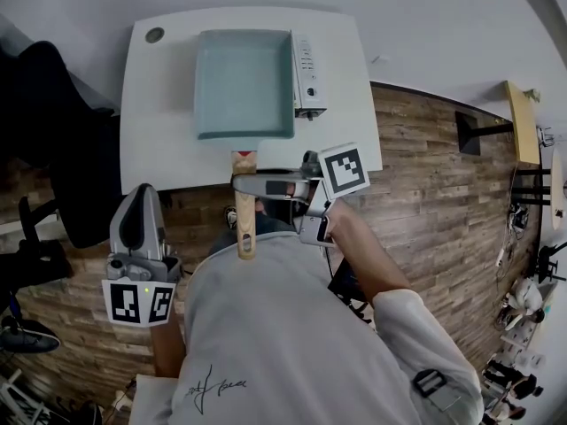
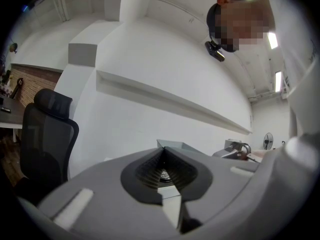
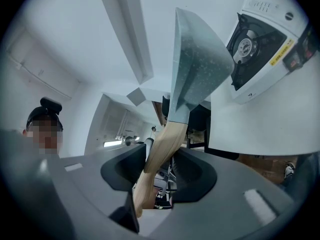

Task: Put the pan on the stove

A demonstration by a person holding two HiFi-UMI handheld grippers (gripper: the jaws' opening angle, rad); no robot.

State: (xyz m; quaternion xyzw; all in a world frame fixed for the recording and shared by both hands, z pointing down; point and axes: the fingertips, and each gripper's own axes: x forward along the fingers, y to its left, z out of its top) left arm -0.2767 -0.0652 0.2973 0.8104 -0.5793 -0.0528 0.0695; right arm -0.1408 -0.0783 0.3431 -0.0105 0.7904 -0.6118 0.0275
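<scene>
The square teal pan [image 1: 244, 82] lies over the stove [image 1: 306, 73] on a white surface [image 1: 159, 122] – its wooden handle [image 1: 245, 228], jutting past the edge, clamped in the right claw [image 1: 244, 184]. The left claw [image 2: 162, 154], closed and empty, hangs above wood-plank floor [image 1: 425, 175] near a black office chair [image 1: 53, 149].

The left hand-held gripper [image 2: 163, 154] has its grey plastic jaws closed tip to tip, with nothing between them. Just above the tips shows a corner of the grey-blue square pan [image 2: 176, 146]. A black high-backed office chair [image 2: 46, 134] stands at left before a plain white wall [image 2: 150, 64]. A small standing fan [image 2: 268, 140] is at far right.
</scene>
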